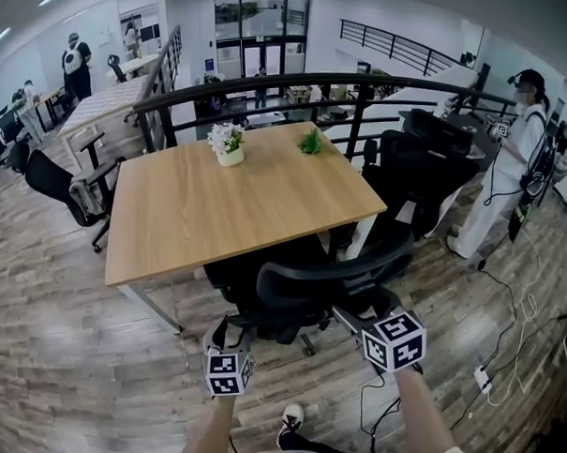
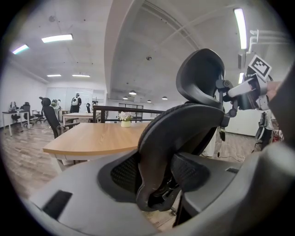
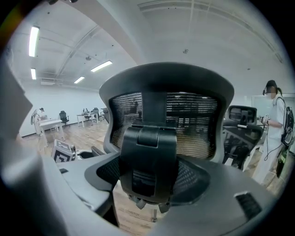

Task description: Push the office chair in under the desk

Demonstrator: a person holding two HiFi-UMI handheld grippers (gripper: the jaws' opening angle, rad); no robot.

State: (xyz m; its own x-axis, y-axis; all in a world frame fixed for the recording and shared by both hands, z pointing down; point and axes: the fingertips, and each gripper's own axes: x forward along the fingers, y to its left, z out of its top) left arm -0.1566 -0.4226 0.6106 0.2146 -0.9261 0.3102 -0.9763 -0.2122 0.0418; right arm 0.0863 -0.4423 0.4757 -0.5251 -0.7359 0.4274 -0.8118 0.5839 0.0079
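— Nearest the lens, what is seen?
— Two forearms (image 1: 213,430) are seen, each ending in tongs topped by a marker cube (image 1: 228,373). The left tongs (image 1: 228,338) and the right tongs (image 1: 355,316) are both held on the near side of the wooden surface (image 1: 236,204).
— How are the tongs set?
— Both pairs are held wide. In the left gripper view, the side rim of the office chair (image 2: 184,120) backrest is taken between the spread jaws. In the right gripper view, the black bracket (image 3: 148,156) under the mesh headrest (image 3: 193,120) is framed between them. Whether the pads are pressed against the chair cannot be told.
— Where is the chair placed?
— It is stood at the near edge of the surface, toward the right corner. Its backrest is turned away from the surface and toward the tongs. Its front is met by that edge, and part of it appears to be tucked beneath.
— Is anything carried on the surface?
— A white pot (image 1: 230,157) filled with white flowers (image 1: 226,136) is set by the far edge. A small green plant (image 1: 311,142) is placed further right along that edge.
— What room is left around it?
— Beyond the far edge a dark railing (image 1: 259,86) is run. Left of the surface another black chair (image 1: 61,188) is parked. Right of it more black chairs (image 1: 421,158) are crowded, and a person in white (image 1: 506,164) is seen past them. Wooden floor (image 1: 65,371) is left open on the near side, where cables (image 1: 526,313) and a white power strip (image 1: 482,378) are laid off to the right.
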